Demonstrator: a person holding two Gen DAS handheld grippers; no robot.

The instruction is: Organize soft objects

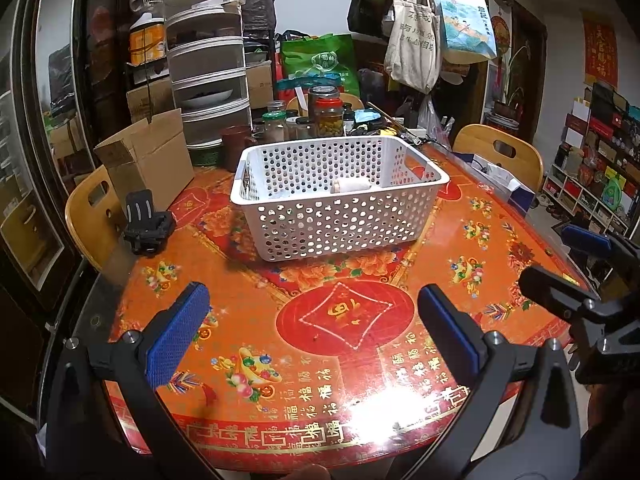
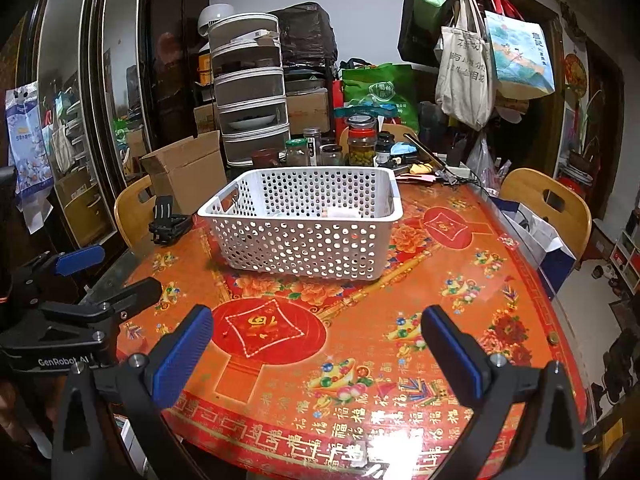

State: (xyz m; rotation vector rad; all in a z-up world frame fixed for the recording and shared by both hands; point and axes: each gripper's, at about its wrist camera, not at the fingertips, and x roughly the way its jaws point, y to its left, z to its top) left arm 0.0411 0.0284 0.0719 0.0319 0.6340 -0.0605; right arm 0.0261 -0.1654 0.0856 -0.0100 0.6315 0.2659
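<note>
A white perforated basket [image 1: 340, 224] stands on the red and orange table [image 1: 344, 320]; it also shows in the right wrist view [image 2: 300, 248]. A pale rolled soft object [image 1: 352, 185] lies inside it, partly seen in the right wrist view [image 2: 342, 213]. My left gripper [image 1: 316, 320] is open and empty above the near table, well short of the basket. My right gripper [image 2: 316, 340] is open and empty, also over the near table. Each gripper shows at the edge of the other's view: the right gripper [image 1: 580, 264] and the left gripper [image 2: 104, 272].
A black folded holder [image 1: 146, 226] and an open cardboard box [image 1: 148, 156] sit left of the basket. Jars [image 1: 328, 114], a stacked food cover [image 1: 208, 72] and clutter fill the far table. Wooden chairs [image 1: 500, 152] stand around it. Bags [image 1: 416, 48] hang behind.
</note>
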